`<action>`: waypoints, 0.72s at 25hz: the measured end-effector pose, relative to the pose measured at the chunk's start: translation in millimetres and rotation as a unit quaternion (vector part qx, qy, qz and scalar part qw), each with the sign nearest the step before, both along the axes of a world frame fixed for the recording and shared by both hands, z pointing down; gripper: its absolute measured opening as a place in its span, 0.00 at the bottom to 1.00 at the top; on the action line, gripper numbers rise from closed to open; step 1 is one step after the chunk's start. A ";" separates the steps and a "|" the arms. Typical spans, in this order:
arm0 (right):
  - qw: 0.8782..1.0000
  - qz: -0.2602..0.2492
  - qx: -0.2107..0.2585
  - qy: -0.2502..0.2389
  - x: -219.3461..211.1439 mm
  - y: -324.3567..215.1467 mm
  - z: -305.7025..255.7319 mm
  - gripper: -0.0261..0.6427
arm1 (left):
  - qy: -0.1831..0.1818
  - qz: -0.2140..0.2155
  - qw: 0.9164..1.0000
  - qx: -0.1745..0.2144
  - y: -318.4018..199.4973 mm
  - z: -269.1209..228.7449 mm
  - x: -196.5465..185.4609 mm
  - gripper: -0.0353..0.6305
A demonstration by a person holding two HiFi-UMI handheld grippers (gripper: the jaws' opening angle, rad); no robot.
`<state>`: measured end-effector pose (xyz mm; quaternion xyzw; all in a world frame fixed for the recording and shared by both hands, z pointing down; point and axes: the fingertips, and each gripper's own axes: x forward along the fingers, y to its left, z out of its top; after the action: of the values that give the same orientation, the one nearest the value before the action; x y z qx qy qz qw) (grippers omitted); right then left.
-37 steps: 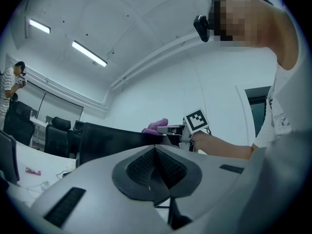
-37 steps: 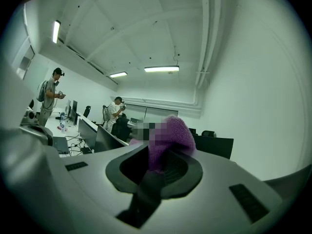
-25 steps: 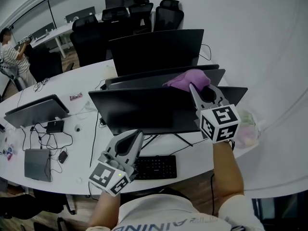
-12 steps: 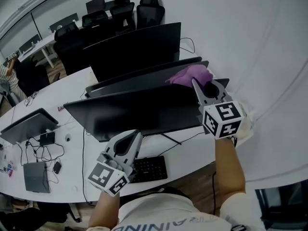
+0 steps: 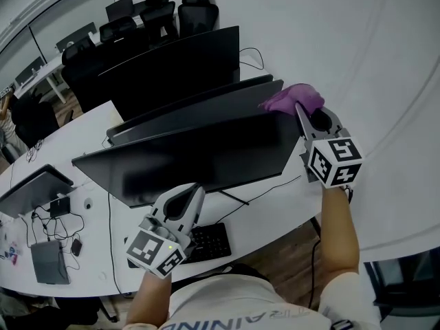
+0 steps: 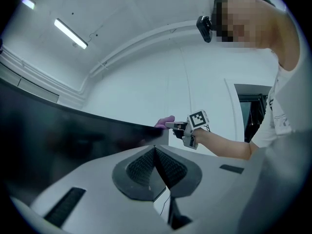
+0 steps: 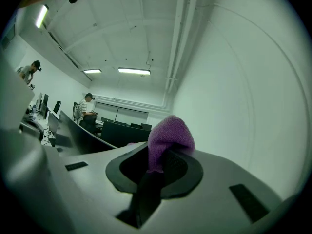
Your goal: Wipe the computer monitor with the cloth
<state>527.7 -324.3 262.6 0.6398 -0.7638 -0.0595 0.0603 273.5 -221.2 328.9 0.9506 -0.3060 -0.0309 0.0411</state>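
1. Head view, compared with half a second earlier: the right gripper (image 5: 302, 113) has travelled toward 3 o'clock along the top edge of the wide, flat black computer monitor (image 5: 199, 158). It now sits at the monitor's 1 o'clock corner.
2. The left gripper (image 5: 190, 192) remains low at 7 o'clock, below the monitor's bottom edge and just above the black rectangular keyboard (image 5: 210, 241).
3. Right gripper view: the ribbed black jaws pinch the purple knitted cloth (image 7: 169, 135). A rounded, bunched fold of it rises above them.
4. The cloth lies against the monitor's top edge at the 1 o'clock corner.
5. Left gripper view: the jaws are pressed together, ribbed faces meeting, with nothing between them.
6. The monitor screen is dark and smooth. The monitor stands on a white curved desk (image 5: 89, 143), which also carries the keyboard.
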 end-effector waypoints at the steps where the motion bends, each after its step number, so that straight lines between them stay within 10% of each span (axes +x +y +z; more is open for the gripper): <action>1: 1.000 0.004 0.000 -0.005 5.8 -0.2 0.3 0.14 | -0.001 0.004 1.000 -0.001 0.3 0.7 3.3 0.06; 18: 0.996 0.060 -0.008 -0.067 74.6 4.5 11.9 0.14 | -0.013 0.030 0.999 -0.024 2.9 18.2 22.6 0.06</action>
<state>602.3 -319.8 274.6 0.6865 -0.7269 -0.0071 0.0174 296.1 -218.3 347.0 0.9584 -0.2788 -0.0094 0.0610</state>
